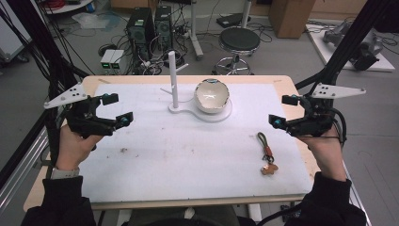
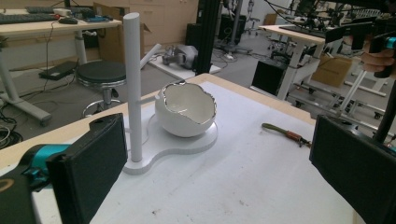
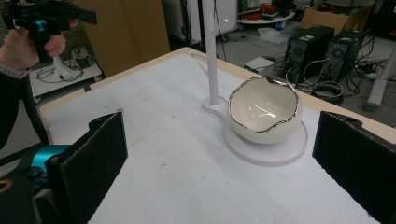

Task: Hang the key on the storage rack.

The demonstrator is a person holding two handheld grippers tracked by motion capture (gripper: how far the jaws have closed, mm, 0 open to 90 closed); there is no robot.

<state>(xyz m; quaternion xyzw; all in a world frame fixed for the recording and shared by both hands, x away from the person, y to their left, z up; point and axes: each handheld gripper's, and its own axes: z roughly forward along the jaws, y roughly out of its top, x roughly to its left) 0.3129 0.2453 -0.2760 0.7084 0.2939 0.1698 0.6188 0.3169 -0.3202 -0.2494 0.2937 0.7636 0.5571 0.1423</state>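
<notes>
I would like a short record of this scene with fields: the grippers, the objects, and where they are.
left gripper: open, holds nothing, over table's left side
right gripper: open, holds nothing, over table's right side
white egg-shaped ceramic bowl: on round end of white stand base
white upright post: beside bowl
brown keychain strap: flat on white table mat, near right gripper

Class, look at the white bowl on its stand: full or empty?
Empty: the white bowl shows only its bare glossy inside, upright on the stand.

Glossy ceramic bowl (image 3: 264,114), matt mat (image 1: 155,155)
</notes>
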